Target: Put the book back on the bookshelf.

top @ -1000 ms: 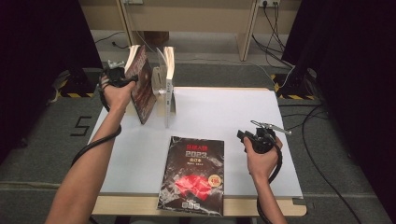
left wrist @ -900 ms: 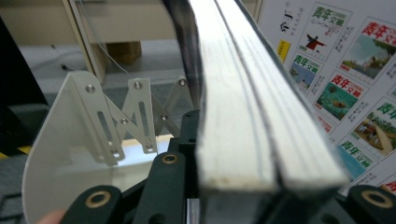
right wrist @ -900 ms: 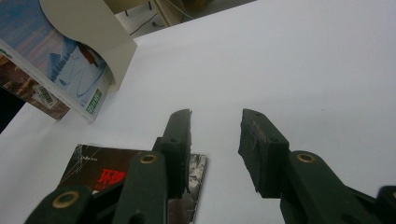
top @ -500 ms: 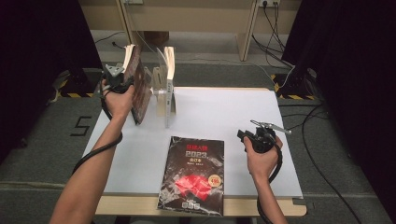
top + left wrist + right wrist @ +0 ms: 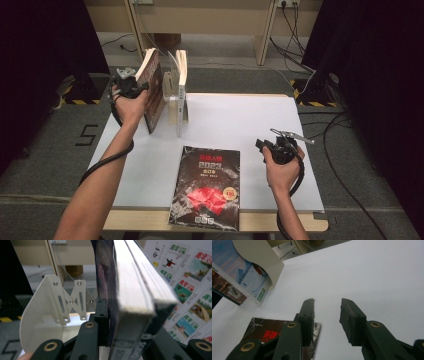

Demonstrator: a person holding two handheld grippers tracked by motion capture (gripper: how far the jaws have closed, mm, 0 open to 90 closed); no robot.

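Readable text in your scene
Your black book on the desk reads "2023"; the floor mat shows "5".

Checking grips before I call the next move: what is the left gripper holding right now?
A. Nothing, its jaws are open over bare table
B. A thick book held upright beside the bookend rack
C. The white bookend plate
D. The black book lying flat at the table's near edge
B: the left gripper has its jaws clamped on the thick book, held upright by the bookend rack; the black book lies untouched.
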